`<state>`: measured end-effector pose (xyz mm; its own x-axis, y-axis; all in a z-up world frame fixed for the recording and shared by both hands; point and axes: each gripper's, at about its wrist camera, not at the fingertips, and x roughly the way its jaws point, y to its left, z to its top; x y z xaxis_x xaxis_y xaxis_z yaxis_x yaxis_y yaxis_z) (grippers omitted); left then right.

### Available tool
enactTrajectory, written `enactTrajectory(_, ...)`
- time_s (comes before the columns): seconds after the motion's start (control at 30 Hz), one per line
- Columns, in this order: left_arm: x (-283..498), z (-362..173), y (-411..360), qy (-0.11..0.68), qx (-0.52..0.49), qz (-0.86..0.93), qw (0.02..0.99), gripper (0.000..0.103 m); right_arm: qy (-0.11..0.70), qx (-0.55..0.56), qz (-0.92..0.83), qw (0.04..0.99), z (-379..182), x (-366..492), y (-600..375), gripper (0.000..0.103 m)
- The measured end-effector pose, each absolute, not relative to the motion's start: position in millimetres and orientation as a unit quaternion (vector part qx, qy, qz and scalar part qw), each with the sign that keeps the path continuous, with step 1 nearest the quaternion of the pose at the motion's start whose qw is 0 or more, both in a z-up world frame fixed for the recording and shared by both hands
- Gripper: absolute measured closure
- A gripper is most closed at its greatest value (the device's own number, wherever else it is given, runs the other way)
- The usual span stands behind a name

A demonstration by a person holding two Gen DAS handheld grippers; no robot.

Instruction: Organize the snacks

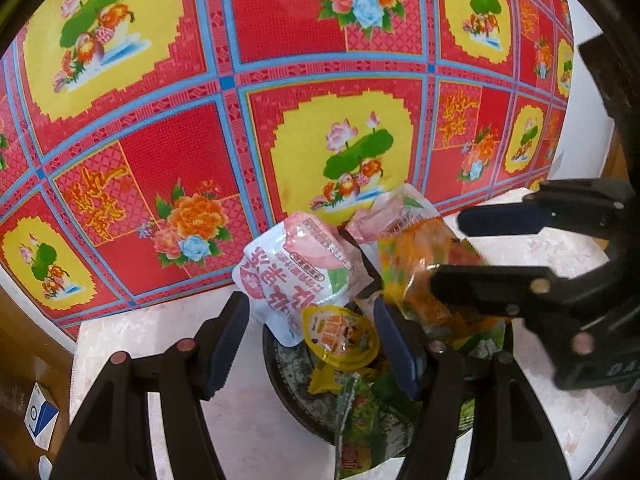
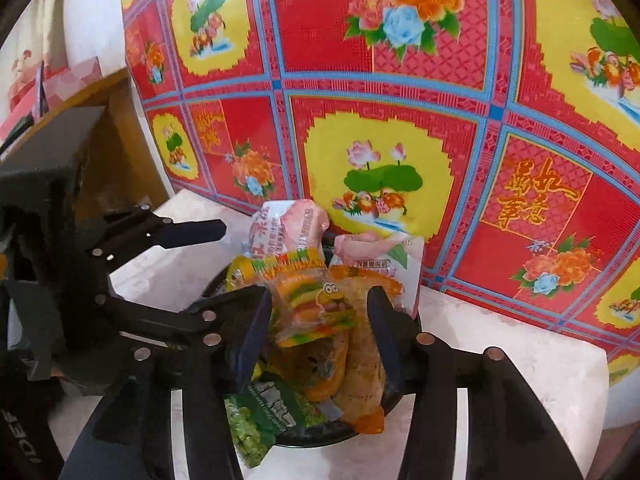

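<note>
A dark bowl [image 1: 286, 364] [image 2: 320, 438] on a small white marbled table holds several snack packets. A white-and-pink pouch [image 1: 288, 276] [image 2: 288, 228] and a second pink pouch [image 1: 400, 208] [image 2: 380, 252] lean at its far side. A yellow jelly cup [image 1: 340, 332] and a green packet [image 1: 360, 420] [image 2: 248, 428] lie nearer. My right gripper [image 2: 320, 296] [image 1: 450, 248] is over the bowl, open, with a clear burger-print gummy packet [image 2: 316, 308] [image 1: 420, 264] between its fingers, resting on the pile. My left gripper [image 1: 310, 304] [image 2: 240, 260] hovers open at the bowl's left rim, holding nothing.
A red, yellow and blue floral cloth [image 1: 320, 80] [image 2: 400, 80] hangs right behind the table [image 1: 140, 344] [image 2: 500, 360]. A blue-and-white box [image 1: 40, 416] lies below the table's left edge. A wooden shelf [image 2: 100, 92] with pink boxes stands at the left.
</note>
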<state>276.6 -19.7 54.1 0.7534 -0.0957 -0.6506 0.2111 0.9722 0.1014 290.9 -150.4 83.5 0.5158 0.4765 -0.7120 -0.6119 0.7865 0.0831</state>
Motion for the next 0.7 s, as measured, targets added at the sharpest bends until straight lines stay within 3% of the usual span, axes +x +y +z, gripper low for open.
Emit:
enactTrajectory(0.27, 250.6, 103.8, -0.1, 0.311, 0.036, -0.069, 0.947, 0.031, 0.339, -0.079, 0.28, 0.894, 130.7, 244.8, -185.7, 0.05)
enactTrajectory(0.43, 202.4, 117.7, -10.7, 0.302, 0.056, -0.06, 0.95, 0.03, 0.32, -0.057, 0.261, 0.909, 147.4, 202.7, -205.2, 0.05)
enactTrajectory(0.7, 112.7, 83.2, -27.4, 0.319, 0.06, 0.0, 0.946, 0.03, 0.354, -0.017, 0.202, 0.913, 101.2, 134.7, -213.8, 0.05)
